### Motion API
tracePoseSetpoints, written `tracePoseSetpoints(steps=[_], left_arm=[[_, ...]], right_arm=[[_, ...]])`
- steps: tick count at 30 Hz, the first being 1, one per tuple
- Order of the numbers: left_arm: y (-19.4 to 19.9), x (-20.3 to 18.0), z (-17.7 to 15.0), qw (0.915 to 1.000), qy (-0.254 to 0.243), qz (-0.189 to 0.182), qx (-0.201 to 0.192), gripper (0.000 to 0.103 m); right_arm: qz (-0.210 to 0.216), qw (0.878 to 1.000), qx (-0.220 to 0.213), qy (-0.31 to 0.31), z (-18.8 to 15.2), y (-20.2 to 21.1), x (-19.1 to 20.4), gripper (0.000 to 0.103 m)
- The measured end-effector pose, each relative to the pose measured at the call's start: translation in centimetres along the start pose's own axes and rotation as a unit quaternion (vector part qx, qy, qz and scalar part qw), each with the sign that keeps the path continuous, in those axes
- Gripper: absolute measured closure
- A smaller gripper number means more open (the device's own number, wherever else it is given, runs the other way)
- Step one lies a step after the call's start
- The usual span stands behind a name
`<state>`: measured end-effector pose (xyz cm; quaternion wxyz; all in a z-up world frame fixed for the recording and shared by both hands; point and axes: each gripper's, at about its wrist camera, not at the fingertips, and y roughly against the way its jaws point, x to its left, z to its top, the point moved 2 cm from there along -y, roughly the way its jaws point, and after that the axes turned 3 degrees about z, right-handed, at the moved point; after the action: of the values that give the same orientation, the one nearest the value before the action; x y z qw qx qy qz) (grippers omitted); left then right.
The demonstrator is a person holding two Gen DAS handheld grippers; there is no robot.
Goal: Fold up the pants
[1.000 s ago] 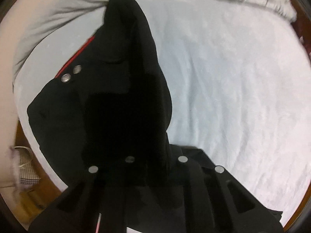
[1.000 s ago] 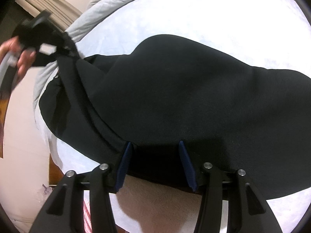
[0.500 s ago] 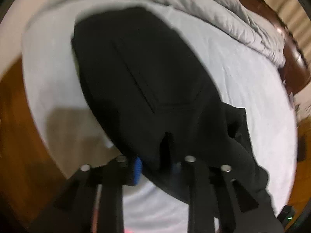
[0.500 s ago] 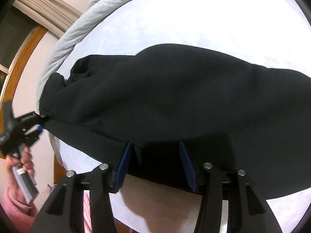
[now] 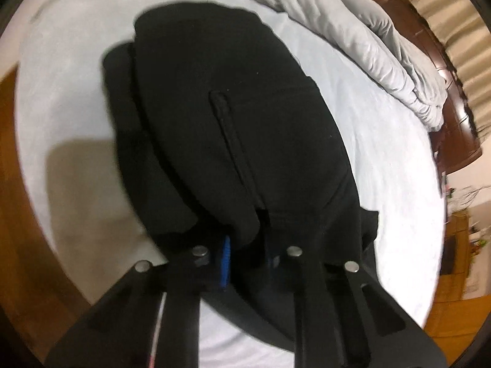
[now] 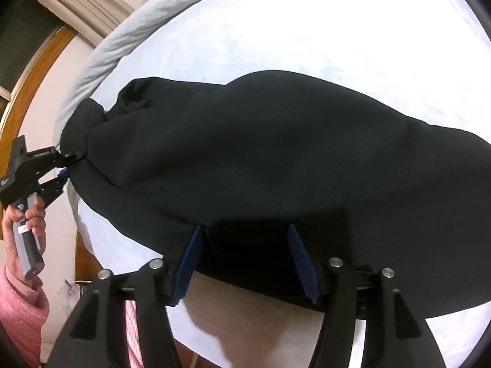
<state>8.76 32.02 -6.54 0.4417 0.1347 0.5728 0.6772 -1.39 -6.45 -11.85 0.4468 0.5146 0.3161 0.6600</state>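
On the bed, across its pale sheet (image 6: 307,30), the black pants (image 6: 276,159) lie doubled over into a broad, thick band. One layer rests on another, and the lower layer peeks out along one side in the left wrist view. A narrow pocket opening (image 5: 227,132) runs down the upper layer.

The left claw (image 5: 245,242) is at one end of the band. Its jaws have just been closing, with bunched black cloth between them, and they pinch that cloth. One blue pad (image 5: 225,257) shows beside the fold, while the other is mostly buried in fabric. From the right wrist view, that end of the pants is gathered into a wrinkled knot where the claw grips it. A hand (image 6: 27,224) with a pink sleeve (image 6: 21,306) holds the claw's grey handle beyond the edge of the bed.

The right claw (image 6: 244,245) stands over the near long edge of the pants. Its jaws have just been opening and now sit wide apart. The hem lies flat between the two blue pads (image 6: 187,260), which do not squeeze it.

A rumpled grey duvet (image 5: 368,36) is heaped along the far side of the sheet, with a dark wooden headboard (image 5: 454,116) beyond it.
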Motion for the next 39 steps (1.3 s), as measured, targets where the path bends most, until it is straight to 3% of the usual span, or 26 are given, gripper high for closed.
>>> tracePoseSetpoints(steps=[3, 6, 8, 10, 11, 14, 16, 21, 23, 24, 25, 29, 37, 38, 39], left_arm=[[-1.1, 0.7, -1.5, 0.9985, -0.04, 0.032, -0.02, 0.088], [-0.7, 0.6, -1.6, 0.9981, -0.052, 0.018, -0.029, 0.083], [-0.1, 0.8, -1.2, 0.9989, -0.04, 0.011, -0.023, 0.072], [1.3, 1.2, -1.6, 0.9991, -0.037, 0.014, -0.015, 0.049], [1.9, 1.1, -1.7, 0.999, -0.04, 0.017, -0.016, 0.048], [3.9, 0.1, -2.7, 0.9973, -0.067, 0.028, -0.013, 0.048], [4.7, -1.2, -3.4, 0.9957, -0.091, 0.013, -0.009, 0.047], [3.5, -3.6, -3.1, 0.9918, -0.127, 0.008, -0.014, 0.044], [1.8, -4.0, -1.9, 0.9911, -0.131, 0.024, -0.002, 0.042], [0.3, -3.4, -1.7, 0.9898, -0.132, 0.053, 0.012, 0.043], [-0.3, -2.5, -1.5, 0.9897, -0.128, 0.06, 0.025, 0.048], [0.0, -1.2, -1.6, 0.9932, -0.111, 0.026, 0.02, 0.049], [-0.1, -0.8, -1.8, 0.9904, -0.135, 0.019, 0.02, 0.049], [-0.5, -1.2, -1.5, 0.9904, -0.135, 0.019, 0.02, 0.049], [-0.7, -1.5, -1.3, 0.9904, -0.135, 0.019, 0.021, 0.049]], right_arm=[[-0.003, 1.0, 0.006, 0.003, 0.2, -0.1, 0.1, 0.044], [-0.018, 1.0, 0.011, 0.019, 0.7, 0.1, 0.8, 0.044], [-0.029, 0.999, 0.003, 0.027, 1.2, 1.1, 1.3, 0.044], [-0.018, 0.999, -0.013, 0.039, 2.0, 2.4, 2.4, 0.043], [-0.016, 0.999, -0.019, 0.048, 2.4, 2.8, 3.0, 0.041], [-0.009, 0.997, -0.027, 0.072, 3.9, 3.1, 5.2, 0.038], [0.001, 0.997, -0.021, 0.076, 5.0, 2.4, 6.5, 0.038], [0.016, 0.997, -0.009, 0.081, 8.1, -0.4, 10.5, 0.038], [0.031, 0.997, -0.001, 0.076, 9.4, -1.5, 11.5, 0.038], [0.037, 0.997, 0.005, 0.072, 10.0, -2.3, 12.0, 0.038], [0.044, 0.997, 0.01, 0.07, 10.6, -2.9, 12.5, 0.038], [0.051, 0.995, 0.026, 0.078, 13.5, -6.0, 14.7, 0.038], [0.034, 0.996, 0.049, 0.066, 16.5, -11.5, 16.1, 0.037], [0.039, 0.996, 0.051, 0.066, 16.8, -12.1, 16.2, 0.04], [0.047, 0.995, 0.049, 0.07, 16.9, -12.4, 16.4, 0.061]])
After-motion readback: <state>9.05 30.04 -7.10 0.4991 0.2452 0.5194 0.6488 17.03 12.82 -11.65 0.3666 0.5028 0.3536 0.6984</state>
